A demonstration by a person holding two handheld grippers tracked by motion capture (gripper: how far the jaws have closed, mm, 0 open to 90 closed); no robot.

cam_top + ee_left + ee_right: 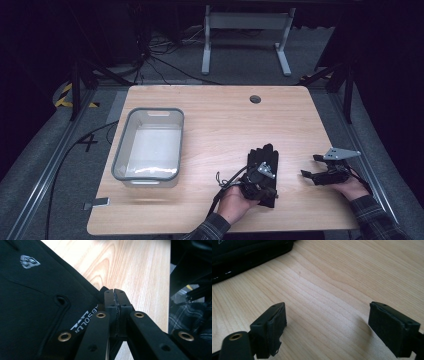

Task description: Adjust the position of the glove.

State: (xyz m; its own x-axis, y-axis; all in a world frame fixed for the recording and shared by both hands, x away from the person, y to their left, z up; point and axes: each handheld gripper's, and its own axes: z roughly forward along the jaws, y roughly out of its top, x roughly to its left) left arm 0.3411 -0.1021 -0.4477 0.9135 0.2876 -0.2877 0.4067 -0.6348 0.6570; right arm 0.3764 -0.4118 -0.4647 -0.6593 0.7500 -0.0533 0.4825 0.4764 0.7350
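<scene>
A black glove (264,156) lies flat on the wooden table (225,120), right of centre. My left gripper (272,189) is low over the glove's near part, held by a hand from below. In the left gripper view the jaws (114,293) are pressed together, tips right at the edge of the glove (37,302); I see no fabric between the pads. My right gripper (310,166) rests to the right of the glove, apart from it. Its jaws (327,325) stand wide open over bare wood, with the glove (249,252) farther off.
A clear plastic bin (150,111) with a grey rim stands on the left half of the table. A round cable hole (255,99) sits near the far edge. The right table edge is close to my right gripper. A plaid sleeve (185,315) shows beyond the left jaws.
</scene>
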